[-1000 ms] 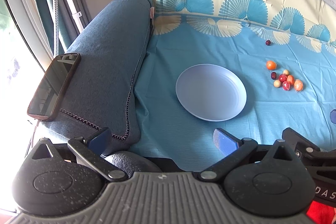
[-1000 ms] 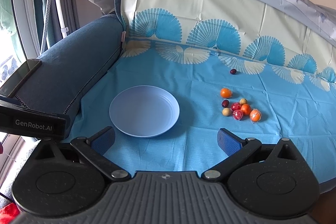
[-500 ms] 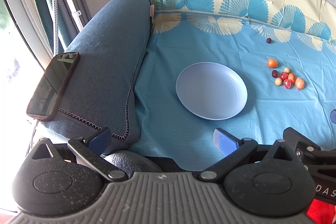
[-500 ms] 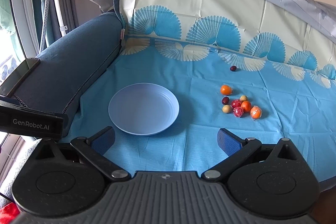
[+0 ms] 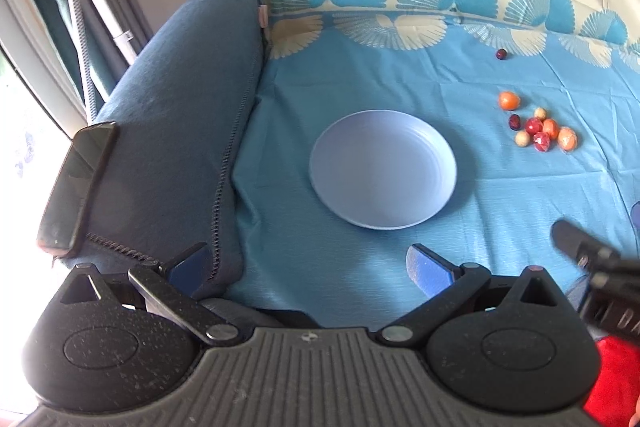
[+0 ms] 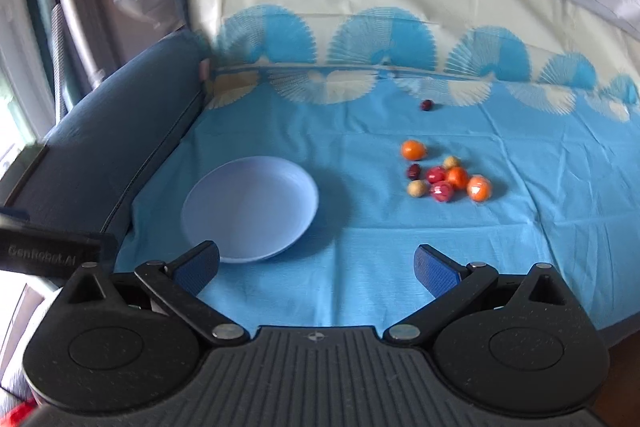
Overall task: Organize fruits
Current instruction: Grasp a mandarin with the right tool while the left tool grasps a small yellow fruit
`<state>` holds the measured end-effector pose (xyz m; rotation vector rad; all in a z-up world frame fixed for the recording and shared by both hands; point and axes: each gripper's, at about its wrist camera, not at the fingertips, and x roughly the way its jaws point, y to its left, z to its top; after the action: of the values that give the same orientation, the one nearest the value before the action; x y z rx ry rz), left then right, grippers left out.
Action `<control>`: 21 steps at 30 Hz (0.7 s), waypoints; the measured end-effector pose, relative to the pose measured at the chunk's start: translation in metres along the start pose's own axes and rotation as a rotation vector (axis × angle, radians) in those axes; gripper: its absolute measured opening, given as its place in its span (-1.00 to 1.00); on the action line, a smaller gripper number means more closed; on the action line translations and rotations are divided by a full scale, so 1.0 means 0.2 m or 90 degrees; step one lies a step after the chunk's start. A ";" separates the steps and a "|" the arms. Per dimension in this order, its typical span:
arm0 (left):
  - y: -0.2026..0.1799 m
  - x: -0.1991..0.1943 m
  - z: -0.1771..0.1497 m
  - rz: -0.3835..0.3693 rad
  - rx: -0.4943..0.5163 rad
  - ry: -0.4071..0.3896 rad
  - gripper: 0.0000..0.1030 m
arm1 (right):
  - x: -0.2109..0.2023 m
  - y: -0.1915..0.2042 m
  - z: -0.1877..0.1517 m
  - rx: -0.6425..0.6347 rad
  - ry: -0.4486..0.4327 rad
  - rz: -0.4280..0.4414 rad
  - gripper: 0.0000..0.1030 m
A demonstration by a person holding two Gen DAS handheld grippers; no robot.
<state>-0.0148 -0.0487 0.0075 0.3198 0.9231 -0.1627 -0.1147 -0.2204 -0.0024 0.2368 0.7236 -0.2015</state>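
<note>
**Fruits clustered right of an empty plate, both grippers spread wide**

Fruits (image 6: 444, 179) lay in a small cluster on the blue cloth (image 6: 360, 267), right of centre in the right wrist view and at the right edge of the left wrist view (image 5: 536, 131). The cluster comprised orange, red, dark and pale yellow pieces, several touching one another. An orange fruit (image 6: 413, 150) sat just above the cluster, slightly apart. One dark fruit (image 6: 427, 104) lay alone, well apart, higher in the frame near the fan-patterned border. The plate (image 6: 250, 209) stood left of the cluster, near the frame centre, with nothing in it.

The right gripper (image 6: 316, 267) occupied the bottom of its view, jaws wide apart and holding nothing; its left pad overlapped the plate's near rim in the picture, though contact could not be told. The left gripper (image 5: 308, 267) was likewise fully spread and held nothing, at the bottom of its view, its left finger in front of the sofa arm (image 5: 180, 131). A phone (image 5: 76, 187) rested on that arm at the left edge of the frame. The right wrist picture was somewhat blurred.
</note>
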 end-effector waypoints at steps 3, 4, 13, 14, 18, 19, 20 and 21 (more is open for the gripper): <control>-0.11 0.03 0.05 -0.004 0.014 0.004 1.00 | 0.01 -0.16 0.03 0.042 -0.025 -0.020 0.99; -0.15 0.04 0.07 -0.007 0.022 0.006 1.00 | 0.02 -0.22 0.05 0.053 -0.026 -0.033 0.99; -0.65 0.17 0.29 -0.038 0.074 0.039 1.00 | 0.15 -0.91 0.17 0.186 -0.019 -0.122 0.99; -0.71 0.19 0.31 -0.041 0.079 0.043 1.00 | 0.17 -0.99 0.17 0.199 -0.020 -0.129 0.99; -0.94 0.28 0.41 -0.055 0.090 0.060 1.00 | 0.26 -1.31 0.19 0.250 -0.005 -0.168 0.99; -0.98 0.30 0.43 -0.060 0.092 0.061 1.00 | 0.28 -1.39 0.19 0.262 0.000 -0.175 0.99; -1.05 0.32 0.45 -0.068 0.097 0.062 1.00 | 0.30 -1.47 0.20 0.273 0.003 -0.182 0.99; -1.10 0.34 0.47 -0.072 0.100 0.062 1.00 | 0.32 -1.56 0.21 0.282 0.000 -0.193 0.99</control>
<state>0.0374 -0.2876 -0.0388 0.4247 1.0276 -0.3274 -0.1246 -0.5368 -0.0601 0.5480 0.7067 -0.6535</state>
